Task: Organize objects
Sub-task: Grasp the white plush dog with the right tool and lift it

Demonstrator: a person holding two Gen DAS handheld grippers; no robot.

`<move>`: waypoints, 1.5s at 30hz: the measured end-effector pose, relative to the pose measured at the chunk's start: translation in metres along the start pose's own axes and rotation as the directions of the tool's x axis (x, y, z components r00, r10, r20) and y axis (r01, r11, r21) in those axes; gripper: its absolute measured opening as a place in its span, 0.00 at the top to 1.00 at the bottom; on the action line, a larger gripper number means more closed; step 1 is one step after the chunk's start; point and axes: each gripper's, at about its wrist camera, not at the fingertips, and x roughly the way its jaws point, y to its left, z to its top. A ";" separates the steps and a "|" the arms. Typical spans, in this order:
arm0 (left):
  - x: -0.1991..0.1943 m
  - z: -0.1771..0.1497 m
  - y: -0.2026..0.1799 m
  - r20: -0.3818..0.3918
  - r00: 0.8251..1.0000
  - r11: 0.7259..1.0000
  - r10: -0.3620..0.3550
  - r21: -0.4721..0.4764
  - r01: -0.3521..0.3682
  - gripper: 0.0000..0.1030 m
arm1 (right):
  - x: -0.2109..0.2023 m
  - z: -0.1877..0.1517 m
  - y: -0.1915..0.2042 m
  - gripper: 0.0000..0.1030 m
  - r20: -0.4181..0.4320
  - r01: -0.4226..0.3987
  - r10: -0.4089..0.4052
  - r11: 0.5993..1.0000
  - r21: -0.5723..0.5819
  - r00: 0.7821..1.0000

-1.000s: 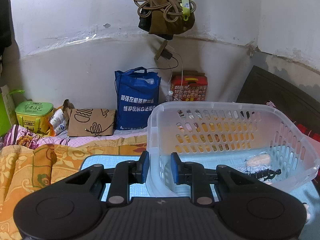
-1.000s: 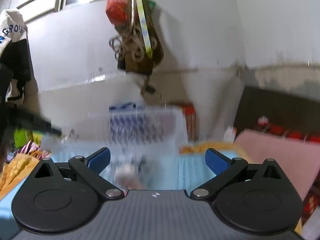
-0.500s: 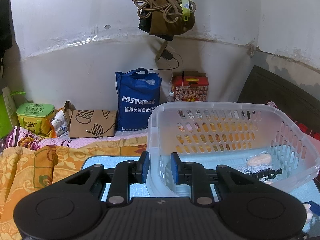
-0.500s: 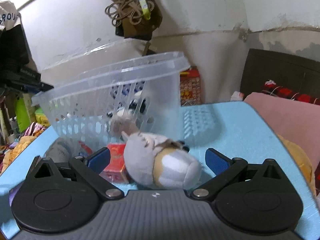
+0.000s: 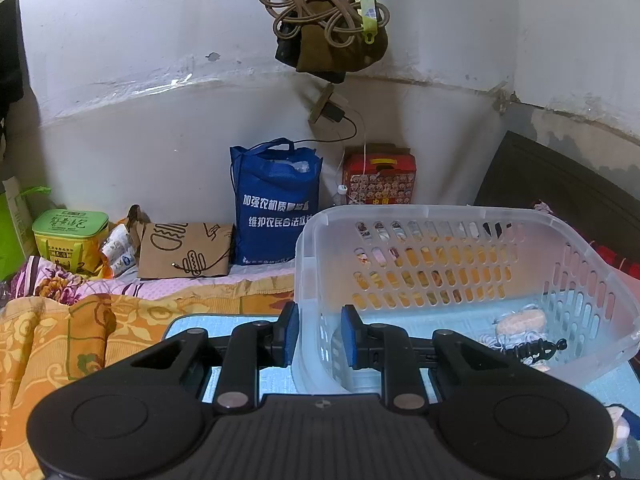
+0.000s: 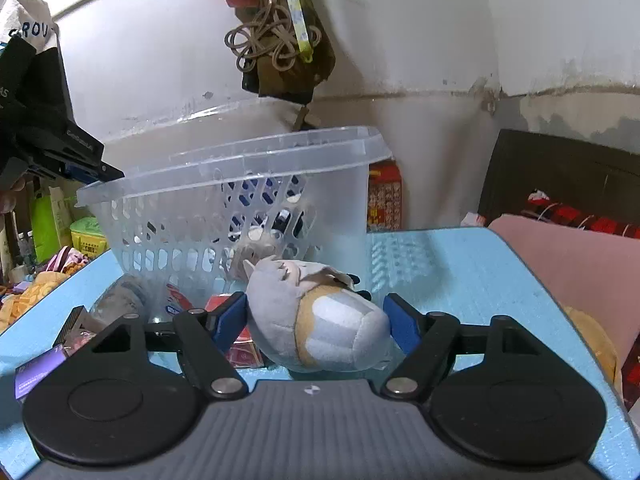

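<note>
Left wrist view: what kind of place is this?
Probably a lived-in bedroom: a floral bedspread in front, a dark headboard at right, and a blue tote bag stored against a scuffed white wall.

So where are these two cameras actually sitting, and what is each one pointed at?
Left wrist view: rides on the left gripper, facing the wall; its fingers pinch the rim of the clear basket, blue bag behind.
Right wrist view: rides on the right gripper, low over the blue mat; its fingers flank a plush toy, seemingly touching it.
Shared: the same basket, the hanging rope bundle, and the red box.
</note>
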 end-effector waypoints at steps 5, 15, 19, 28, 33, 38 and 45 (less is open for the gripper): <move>0.001 0.000 0.001 0.001 1.000 1.000 0.001 -0.003 -0.001 0.75 | -0.006 -0.002 0.002 0.25 0.047 0.003 -0.003 1.000 -0.012 0.999; 0.002 0.000 0.007 -0.005 1.000 1.000 -0.009 -0.019 0.009 0.75 | -0.016 -0.005 0.008 0.25 0.136 0.012 -0.007 0.999 -0.040 0.991; 0.003 0.001 0.009 -0.006 1.000 0.999 -0.016 -0.036 0.015 0.76 | -0.017 -0.006 0.008 0.25 0.151 0.017 -0.010 0.999 -0.042 0.988; 0.000 -0.001 0.006 0.020 1.000 1.000 0.004 -0.006 -0.004 0.86 | -0.018 -0.007 0.007 0.25 0.167 0.016 -0.010 0.999 -0.040 0.986; -0.001 0.000 0.005 0.015 1.000 1.000 0.009 0.007 -0.009 0.86 | -0.018 -0.009 0.008 0.25 0.167 0.016 -0.010 0.999 -0.040 0.986; 0.002 0.001 0.008 0.004 1.000 1.000 -0.004 0.006 0.004 0.86 | -0.018 -0.009 0.008 0.25 0.167 0.017 -0.010 0.999 -0.042 0.986; 0.002 0.000 0.004 0.011 1.000 0.999 0.017 0.033 -0.017 0.86 | -0.026 -0.010 0.004 0.25 0.189 -0.006 0.011 1.000 -0.022 0.982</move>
